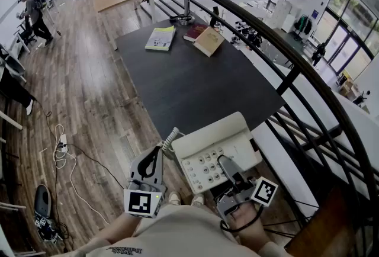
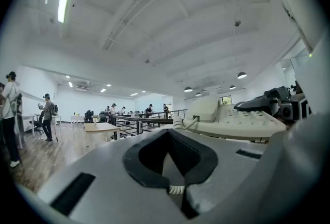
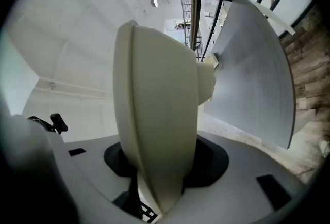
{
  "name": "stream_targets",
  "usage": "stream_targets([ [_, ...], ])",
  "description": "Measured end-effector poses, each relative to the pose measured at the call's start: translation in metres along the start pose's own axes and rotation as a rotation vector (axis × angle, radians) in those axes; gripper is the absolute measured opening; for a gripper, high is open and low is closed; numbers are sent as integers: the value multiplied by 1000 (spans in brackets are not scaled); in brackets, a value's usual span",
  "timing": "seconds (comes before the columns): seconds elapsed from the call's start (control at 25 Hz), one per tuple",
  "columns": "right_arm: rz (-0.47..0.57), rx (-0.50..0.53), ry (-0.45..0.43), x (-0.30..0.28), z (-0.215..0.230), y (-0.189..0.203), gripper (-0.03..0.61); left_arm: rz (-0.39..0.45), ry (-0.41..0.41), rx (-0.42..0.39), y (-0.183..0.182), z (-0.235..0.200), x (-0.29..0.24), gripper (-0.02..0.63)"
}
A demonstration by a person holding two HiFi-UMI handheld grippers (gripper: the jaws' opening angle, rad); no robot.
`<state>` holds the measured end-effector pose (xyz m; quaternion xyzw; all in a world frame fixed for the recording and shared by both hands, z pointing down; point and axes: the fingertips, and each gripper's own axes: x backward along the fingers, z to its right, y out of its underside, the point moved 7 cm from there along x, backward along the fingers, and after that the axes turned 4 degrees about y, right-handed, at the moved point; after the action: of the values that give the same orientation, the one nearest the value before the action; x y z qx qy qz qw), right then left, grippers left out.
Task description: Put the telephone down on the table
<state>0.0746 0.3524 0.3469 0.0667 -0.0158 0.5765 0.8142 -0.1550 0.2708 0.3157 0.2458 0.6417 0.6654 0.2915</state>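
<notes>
Holding telephone (image 1: pixel 204 140) up off dark table (image 1: pixel 195 81), by its near edge, not set down. My R gripper (image 1: pixel 226 166) tilts slightly up, clamped on its side; L gripper (image 1: pixel 159 154) level, pinched on coiled cord (image 1: pixel 170 137). Phone cream, keypad up, approx. level.

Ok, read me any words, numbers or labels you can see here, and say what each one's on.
No text here can be quoted with certainty.
On the telephone, key markings: too small to read.
On the yellow-green book, cover print: too small to read.
On the tan book: nothing legible.
On the shirt, print at the bottom edge: blurred and cut off.
On the square markers: black-and-white patterns, no letters.
</notes>
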Motion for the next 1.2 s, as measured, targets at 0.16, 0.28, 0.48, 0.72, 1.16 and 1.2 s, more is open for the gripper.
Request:
stream_targets([
  [0.16,-9,8,-7,-1,-2,3,196,20,-11,52,0,-1,5,5],
  [0.28,-17,18,-7,-3,-2,4,196,29,-15,50,0,0,8,5],
  [0.48,-32,31,-7,-4,-3,2,196,16,-26,50,0,2,10,5],
  [0.72,-32,-9,2,-1,4,3,196,10,-27,56,5,9,15,5],
  [1.16,-37,-12,24,14,16,-9,196,13,-37,7,7,40,16,5],
  [1.2,-37,-13,25,13,16,-9,196,9,-37,5,7,41,16,3],
])
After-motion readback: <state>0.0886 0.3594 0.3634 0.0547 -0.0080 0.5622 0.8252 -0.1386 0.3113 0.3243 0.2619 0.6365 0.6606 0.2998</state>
